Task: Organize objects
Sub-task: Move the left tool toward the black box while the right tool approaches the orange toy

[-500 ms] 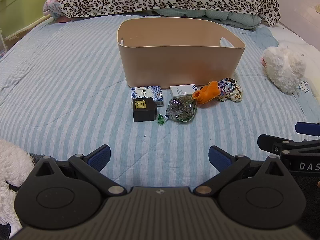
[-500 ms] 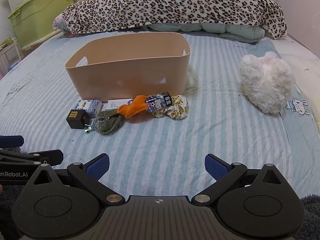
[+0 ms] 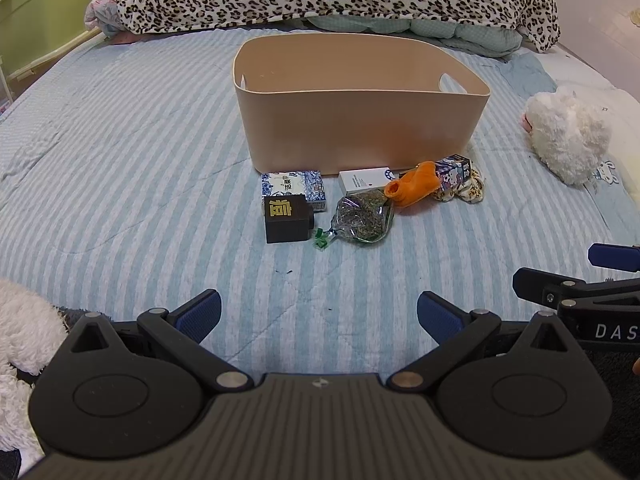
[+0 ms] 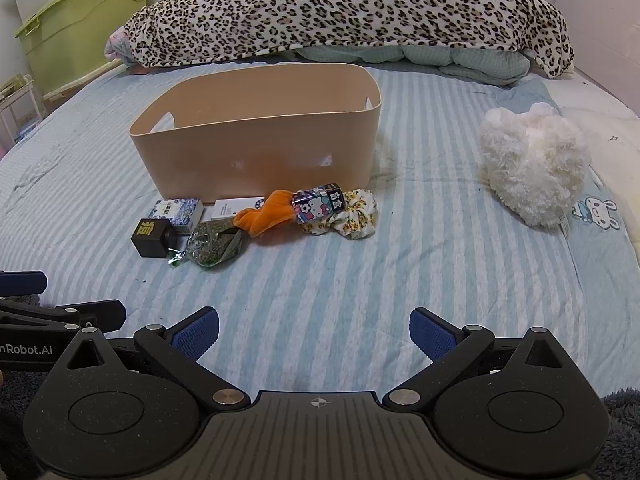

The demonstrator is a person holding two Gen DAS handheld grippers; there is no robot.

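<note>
Here, one bin (image 3: 360,128), seven small items (image 3: 370,204)

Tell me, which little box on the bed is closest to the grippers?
The black box with the gold character. It sits in front of the blue-and-white patterned box, while the white box and cartoon box lie back by the bin.

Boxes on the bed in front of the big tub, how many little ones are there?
4. A black box nearest the left gripper, a blue-and-white box behind it, a white box by the tub, and a cartoon box on the scrunchie. More may be hidden.
</note>
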